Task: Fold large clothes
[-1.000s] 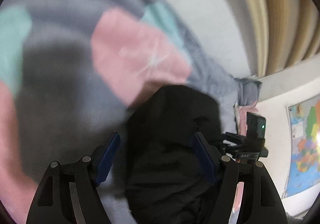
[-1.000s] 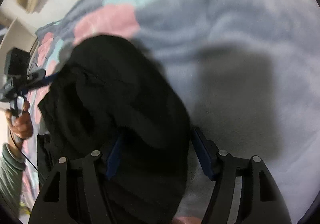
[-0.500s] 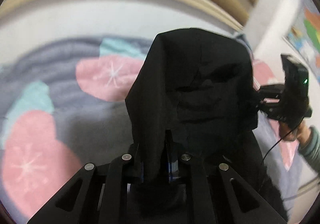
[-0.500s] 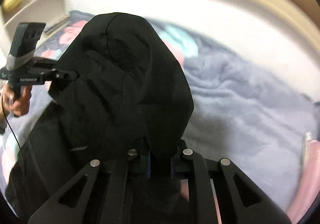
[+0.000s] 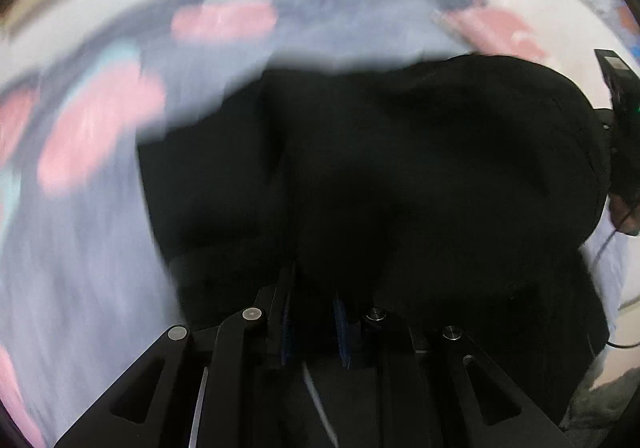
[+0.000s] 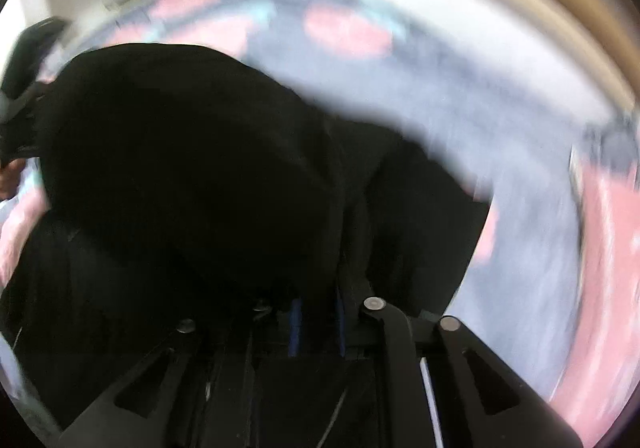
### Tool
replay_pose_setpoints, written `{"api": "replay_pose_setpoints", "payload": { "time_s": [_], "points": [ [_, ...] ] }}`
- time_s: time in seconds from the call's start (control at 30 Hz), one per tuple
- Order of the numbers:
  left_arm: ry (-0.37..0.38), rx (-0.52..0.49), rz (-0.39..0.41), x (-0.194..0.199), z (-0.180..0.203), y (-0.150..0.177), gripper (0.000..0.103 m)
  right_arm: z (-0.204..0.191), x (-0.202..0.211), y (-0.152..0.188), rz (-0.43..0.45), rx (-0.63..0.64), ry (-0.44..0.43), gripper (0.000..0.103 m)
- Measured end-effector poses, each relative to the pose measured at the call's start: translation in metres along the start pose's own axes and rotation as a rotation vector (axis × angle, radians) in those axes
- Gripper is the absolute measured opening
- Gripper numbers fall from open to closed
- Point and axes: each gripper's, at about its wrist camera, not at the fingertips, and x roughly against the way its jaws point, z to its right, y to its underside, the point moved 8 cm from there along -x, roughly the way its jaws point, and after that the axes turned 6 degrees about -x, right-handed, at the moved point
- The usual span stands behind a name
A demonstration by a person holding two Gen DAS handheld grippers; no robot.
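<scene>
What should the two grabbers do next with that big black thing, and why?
Probably carry it a bit further over the blanket and lay it down flat. Both the left gripper and the right gripper are clamped on the black garment, which bulges in a bunched heap between them. It looks too crumpled to fold neatly until it is spread out.

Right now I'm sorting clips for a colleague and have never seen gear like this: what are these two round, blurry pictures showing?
No robot here: a person carries a hand-held two-finger gripper in each hand, each with a wide-angle camera looking along its fingers. One picture is from the left gripper, the other from the right gripper. Both are clamped shut on a large black garment, lifted over a grey blanket with pink and teal patches. The jaws have eased open a touch, with cloth between them. The blur comes from fast movement.
</scene>
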Motion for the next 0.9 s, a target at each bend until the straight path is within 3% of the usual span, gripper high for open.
{"api": "replay_pose_setpoints", "payload": {
  "time_s": [0.1,0.17,0.3,0.37,0.43,0.5,0.57,0.67,0.73,0.8,0.9],
  "points": [
    [-0.002,0.075,-0.015,0.015,-0.008,0.022,0.019,0.012,0.005,0.015,-0.06,-0.092,-0.025,0.032],
    [0.009,0.113,0.045,0.043,-0.012,0.008,0.019,0.018,0.024,0.008,-0.03,-0.136,-0.033,0.052],
    [0.037,0.13,0.197,0.083,-0.005,-0.055,0.024,0.022,0.066,-0.042,0.09,-0.189,-0.074,0.054],
    [0.043,0.163,0.249,0.088,-0.006,-0.09,0.046,0.02,0.074,-0.069,0.137,-0.231,-0.073,0.055],
    [0.075,0.199,0.266,0.078,-0.002,-0.116,0.051,0.015,0.067,-0.084,0.139,-0.301,-0.134,0.056],
    [0.177,0.227,0.223,0.054,0.007,-0.126,0.051,0.0,0.043,-0.092,0.073,-0.356,-0.215,0.056],
    [0.237,0.248,0.147,0.025,0.017,-0.123,0.051,-0.011,0.016,-0.077,-0.002,-0.354,-0.217,0.056],
    [0.191,0.261,-0.041,-0.033,0.024,-0.078,0.051,-0.028,-0.033,-0.034,-0.14,-0.326,-0.196,0.054],
    [0.183,0.299,-0.114,-0.064,0.022,-0.054,0.05,-0.025,-0.068,-0.002,-0.229,-0.33,-0.171,0.052],
    [0.181,0.325,-0.111,-0.081,0.022,-0.044,0.048,-0.028,-0.081,-0.003,-0.21,-0.338,-0.173,0.052],
    [0.143,0.289,-0.071,-0.072,0.026,-0.05,0.049,-0.025,-0.076,-0.007,-0.191,-0.339,-0.169,0.052]
  ]
}}
